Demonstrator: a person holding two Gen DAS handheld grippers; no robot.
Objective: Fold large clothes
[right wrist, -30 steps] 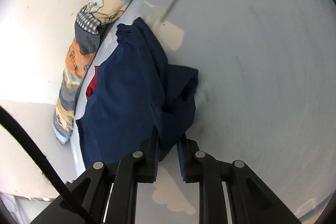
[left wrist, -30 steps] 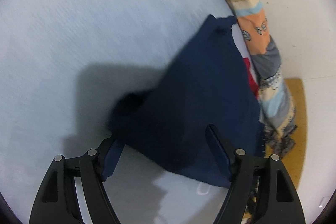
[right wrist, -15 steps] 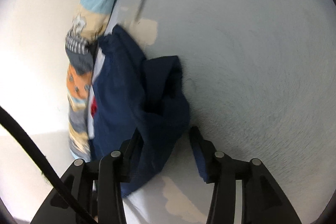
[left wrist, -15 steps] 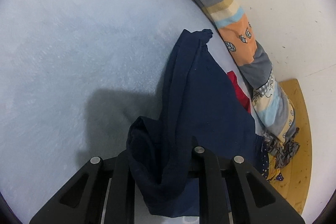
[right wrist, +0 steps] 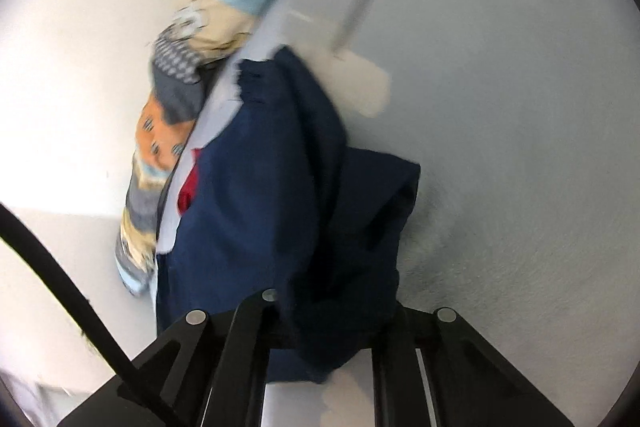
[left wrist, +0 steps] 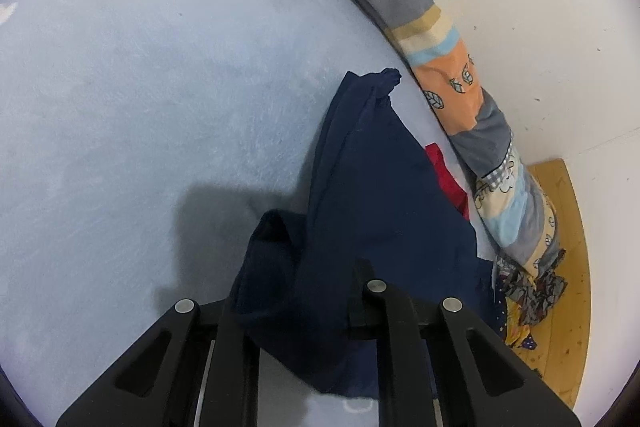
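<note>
- Left gripper [left wrist: 304,311]: its fingers had closed narrowly on a bunched fold of the navy garment [left wrist: 384,195], with cloth draped over the left one and hiding it. The right finger [left wrist: 362,291] showed as a dark bar pressed against the fabric. The grip was probably taken at one edge, so that the cloth could be raised clear of the bed.
- Navy garment: it hung from the gripper and trailed away to a gathered, ruffled end [left wrist: 390,79], lying near the bed's far edge. The slack, crumpled form suggested that the piece had not yet been spread flat for folding.
- Pale blue bed surface [left wrist: 140,107]: it carried the garment. A red item [left wrist: 444,173] lay partly under the navy cloth, beside a patterned rolled quilt [left wrist: 464,99] that ran along the bed's edge against the wall.
- Right gripper [right wrist: 328,323]: its jaws had just been closing, and the fingers were pinched on another bunch of the same garment [right wrist: 280,195], which spilled over and between them. Two separate holds would let the cloth be pulled taut between the hands.
- The right wrist view was blurred, so the exact fold seized there could not be told.
</note>
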